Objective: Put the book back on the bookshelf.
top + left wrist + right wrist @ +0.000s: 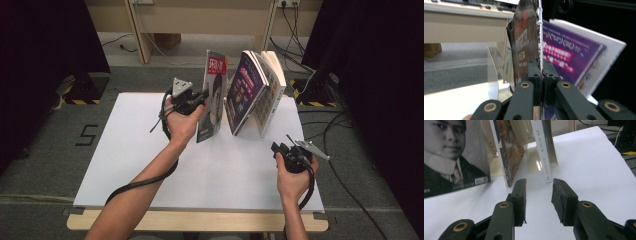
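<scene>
Two grippers work here: nearest, the right gripper [288, 148] hovers low over the white worktop [150, 165], jaws parted and empty. Farther on, the left gripper [201, 96] has its jaws clenched on the edge of a thin magazine [214, 95], standing upright, long axis vertical, beside the leaning purple book [244, 92]. Light and floppy, it likely handles best gripped near the spine.

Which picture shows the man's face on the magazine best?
The right gripper view: the magazine cover faces the camera, large and sharp. The high view shows it upright and small, held by the left gripper. The left gripper view shows its edge, clamped.
</scene>
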Demonstrator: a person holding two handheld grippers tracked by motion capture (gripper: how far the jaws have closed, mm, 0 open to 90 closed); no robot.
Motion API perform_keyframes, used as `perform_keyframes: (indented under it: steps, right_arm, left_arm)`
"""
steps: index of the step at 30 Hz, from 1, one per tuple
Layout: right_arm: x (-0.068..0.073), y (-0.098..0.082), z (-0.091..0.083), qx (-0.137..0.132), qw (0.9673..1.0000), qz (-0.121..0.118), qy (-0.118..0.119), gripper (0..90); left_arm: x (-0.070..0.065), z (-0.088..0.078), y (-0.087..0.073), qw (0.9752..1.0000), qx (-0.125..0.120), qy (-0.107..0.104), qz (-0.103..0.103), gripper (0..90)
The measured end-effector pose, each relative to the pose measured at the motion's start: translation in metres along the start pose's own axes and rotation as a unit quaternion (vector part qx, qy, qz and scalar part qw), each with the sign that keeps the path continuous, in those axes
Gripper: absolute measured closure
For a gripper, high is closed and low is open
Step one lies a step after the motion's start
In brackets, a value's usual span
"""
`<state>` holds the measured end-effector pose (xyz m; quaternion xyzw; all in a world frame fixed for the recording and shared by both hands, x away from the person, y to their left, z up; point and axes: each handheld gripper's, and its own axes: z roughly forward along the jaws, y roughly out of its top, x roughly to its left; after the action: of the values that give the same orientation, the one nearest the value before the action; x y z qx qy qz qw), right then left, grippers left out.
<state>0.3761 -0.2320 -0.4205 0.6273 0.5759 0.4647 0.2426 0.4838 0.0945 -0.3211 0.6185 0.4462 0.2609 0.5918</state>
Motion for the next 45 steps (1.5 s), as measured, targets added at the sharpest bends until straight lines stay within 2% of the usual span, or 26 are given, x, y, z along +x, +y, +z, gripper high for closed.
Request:
perform_keyframes:
  steps: [4, 7, 11, 13, 18, 21, 27, 29, 31, 33, 35, 37, 43, 45]
  right_arm:
    - [-0.001, -0.003, 0.002, 0.003, 1.0, -0.001, -0.001, 64.2]
    - [-0.003, -0.004, 0.003, 0.004, 1.0, -0.004, -0.002, 64.2]
    - [-0.004, -0.005, 0.005, 0.007, 1.0, -0.006, -0.004, 64.2]
    - [-0.004, -0.006, 0.006, 0.006, 1.0, -0.006, -0.003, 64.2]
    - [-0.003, -0.007, 0.006, 0.009, 0.9999, -0.006, 0.0, 63.8]
    - [-0.003, -0.007, 0.005, 0.011, 0.9999, -0.003, -0.001, 63.6]
    - [-0.005, -0.007, 0.005, 0.012, 0.9999, -0.004, -0.002, 63.3]
    - [-0.004, -0.007, 0.005, 0.014, 0.9999, -0.002, -0.001, 63.1]
    - [-0.004, -0.008, 0.005, 0.014, 0.9999, -0.001, -0.001, 62.8]
    - [-0.004, -0.008, 0.006, 0.016, 0.9999, 0.0, -0.002, 62.5]
    - [-0.003, -0.009, 0.007, 0.02, 0.9998, 0.0, 0.0, 62.3]
    - [-0.004, -0.009, 0.008, 0.021, 0.9998, -0.001, 0.001, 62.1]
    - [-0.005, -0.01, 0.009, 0.028, 0.9996, 0.005, 0.004, 61.7]
    - [-0.005, -0.01, 0.009, 0.03, 0.9995, 0.012, 0.002, 61.7]
  left_arm:
    - [0.004, 0.012, -0.002, 0.9993, -0.023, 0.022, 0.022, 86.8]
    - [0.008, 0.019, -0.012, 0.9983, -0.033, 0.036, 0.033, 86.7]
    - [0.01, 0.019, -0.027, 0.9972, -0.045, 0.041, 0.042, 86.5]
    - [0.01, 0.017, -0.032, 0.9963, -0.047, 0.043, 0.057, 86.3]
    - [0.011, 0.017, -0.053, 0.9967, -0.032, 0.042, 0.062, 85.5]
    - [0.013, 0.018, -0.065, 0.9974, -0.024, 0.044, 0.052, 84.5]
    - [0.012, 0.015, -0.071, 0.9978, -0.014, 0.032, 0.056, 83.2]
    - [0.013, 0.016, -0.071, 0.9986, -0.008, 0.026, 0.045, 81.5]
    - [0.013, 0.017, -0.07, 0.9985, -0.003, 0.03, 0.046, 79.1]
    - [0.015, 0.019, -0.066, 0.9993, 0.005, 0.025, 0.028, 76.6]
    - [0.017, 0.022, -0.062, 0.9994, 0.015, 0.026, 0.018, 73.9]
    - [0.021, 0.025, -0.059, 0.9996, 0.019, 0.02, -0.006, 73.7]
    - [0.03, 0.031, -0.044, 0.998, 0.03, 0.014, -0.055, 73.1]
    - [0.032, 0.033, -0.038, 0.9972, 0.039, 0.01, -0.063, 73.8]
